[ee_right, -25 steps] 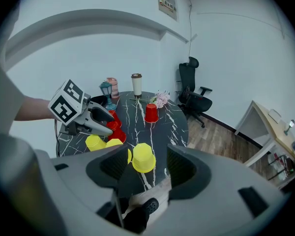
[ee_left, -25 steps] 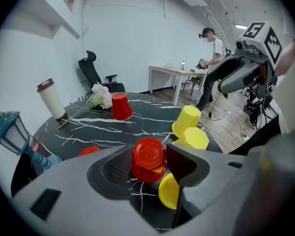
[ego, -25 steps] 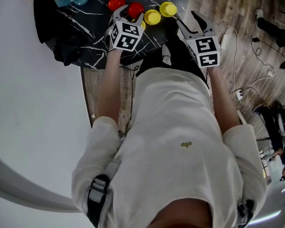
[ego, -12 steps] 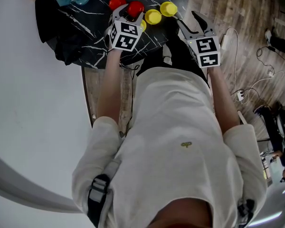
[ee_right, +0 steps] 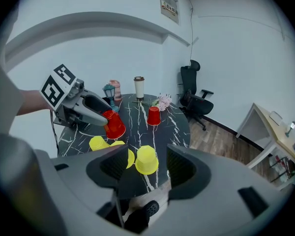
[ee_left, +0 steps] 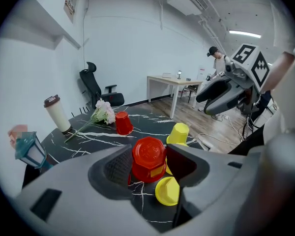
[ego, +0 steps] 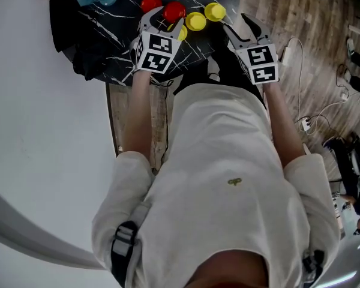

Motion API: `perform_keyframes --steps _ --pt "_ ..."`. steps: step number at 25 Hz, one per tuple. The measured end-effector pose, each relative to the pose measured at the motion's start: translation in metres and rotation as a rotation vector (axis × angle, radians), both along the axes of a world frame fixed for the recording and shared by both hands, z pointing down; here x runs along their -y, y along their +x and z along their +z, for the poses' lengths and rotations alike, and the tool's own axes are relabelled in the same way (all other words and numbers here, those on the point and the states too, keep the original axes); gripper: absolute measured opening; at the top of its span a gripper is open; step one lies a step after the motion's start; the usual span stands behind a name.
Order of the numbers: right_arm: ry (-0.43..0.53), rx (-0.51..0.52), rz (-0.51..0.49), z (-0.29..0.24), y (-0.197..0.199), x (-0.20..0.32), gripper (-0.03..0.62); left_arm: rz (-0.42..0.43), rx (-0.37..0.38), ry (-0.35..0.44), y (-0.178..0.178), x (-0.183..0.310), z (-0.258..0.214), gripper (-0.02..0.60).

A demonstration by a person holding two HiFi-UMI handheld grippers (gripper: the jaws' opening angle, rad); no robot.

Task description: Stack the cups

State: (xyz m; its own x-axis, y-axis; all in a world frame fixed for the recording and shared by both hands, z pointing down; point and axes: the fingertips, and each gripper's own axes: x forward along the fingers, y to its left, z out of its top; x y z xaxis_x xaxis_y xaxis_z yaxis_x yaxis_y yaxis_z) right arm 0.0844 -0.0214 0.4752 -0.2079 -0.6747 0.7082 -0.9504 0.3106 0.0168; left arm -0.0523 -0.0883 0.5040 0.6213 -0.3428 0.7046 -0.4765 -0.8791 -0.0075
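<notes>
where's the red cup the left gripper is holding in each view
Head view: top centre, the red cup at the tips of the left gripper.
Left gripper view: dead centre, the cup gripped between the jaws.
Right gripper view: left of centre, the cup tilted.
Shared landmark: the other red cup, upside down on the black table.

Beyond the black marble table (ee_left: pixel 91 140), a black office chair (ee_left: pixel 95 86) stands against the white wall (ee_left: pixel 130 48). Right of the table, a pale desk (ee_left: pixel 171 80) sits on wooden floor (ee_left: pixel 184 113) under a ceiling light strip (ee_left: pixel 244 34).
</notes>
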Motion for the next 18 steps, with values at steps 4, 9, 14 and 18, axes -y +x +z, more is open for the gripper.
perform_keyframes --steps 4,9,14,18 --pt "0.001 0.002 0.002 0.0 0.0 0.001 0.249 0.039 -0.014 0.011 0.002 -0.008 -0.022 0.212" --pt "0.004 0.001 -0.001 -0.003 -0.002 0.005 0.247 0.101 -0.007 -0.017 0.005 -0.023 -0.028 0.212" --pt "0.007 0.007 -0.001 -0.002 -0.006 0.009 0.248 0.177 0.016 -0.034 0.009 -0.038 -0.027 0.212" --pt "0.003 0.011 -0.005 -0.002 -0.01 0.01 0.247 0.235 0.03 -0.055 0.012 -0.048 -0.022 0.212"
